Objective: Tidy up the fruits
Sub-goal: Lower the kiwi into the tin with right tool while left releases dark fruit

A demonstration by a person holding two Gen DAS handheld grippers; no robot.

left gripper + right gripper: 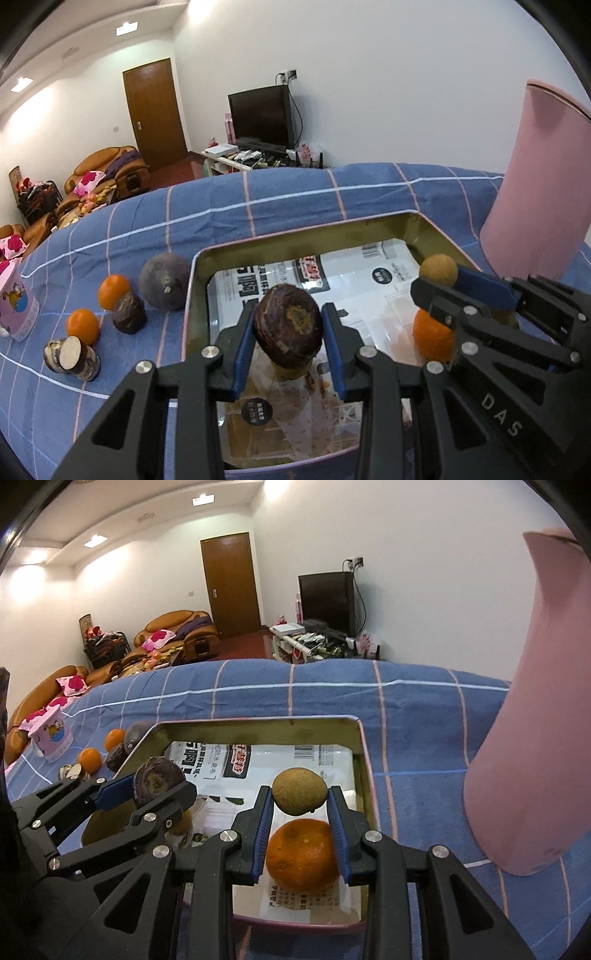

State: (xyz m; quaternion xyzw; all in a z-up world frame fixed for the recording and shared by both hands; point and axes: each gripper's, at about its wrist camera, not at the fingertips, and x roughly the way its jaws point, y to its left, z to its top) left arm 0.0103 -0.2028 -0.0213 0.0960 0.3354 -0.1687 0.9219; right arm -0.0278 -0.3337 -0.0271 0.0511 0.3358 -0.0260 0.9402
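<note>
My left gripper [288, 321] is shut on a dark purple-brown fruit [287, 326] and holds it above the open metal tin [195, 273]. My right gripper [300, 797] is shut on a tan-brown round fruit [299, 791], also above the tin [364, 753]. An orange [301, 854] lies in the tin under the right gripper and shows in the left wrist view [430, 338]. On the blue checked cloth left of the tin lie a large dark fruit [164, 282], a smaller dark fruit [128, 314], two oranges [113, 291] [83, 325] and cut brown pieces [72, 356].
A tall pink container [535, 184] stands right of the tin on the cloth, close to the right gripper [535, 720]. A small pink patterned cup [18, 306] stands at the far left. The tin is lined with printed paper [354, 273]. The table's far edge runs behind the tin.
</note>
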